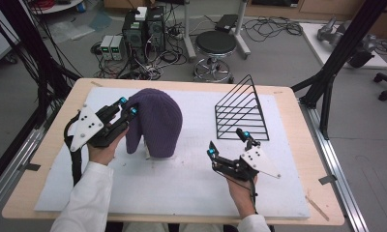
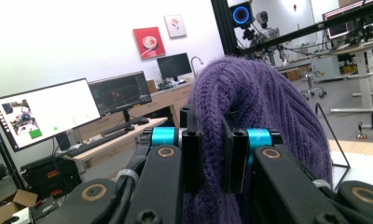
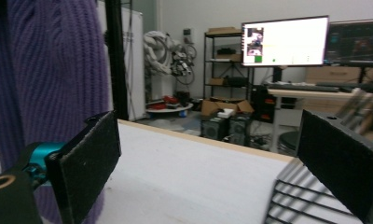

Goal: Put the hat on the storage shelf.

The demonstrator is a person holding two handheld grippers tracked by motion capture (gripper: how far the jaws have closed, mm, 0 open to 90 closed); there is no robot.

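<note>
High view — left gripper [image 1: 127, 107] pinching upright beanie [image 1: 157, 121].

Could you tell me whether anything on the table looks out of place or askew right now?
Nothing looks spilled or damaged. The purple knit hat stands propped up rather than lying flat, with the left gripper pinching a fold of its knit. The black wire rack sits upright, and the right gripper is open beside it.
</note>
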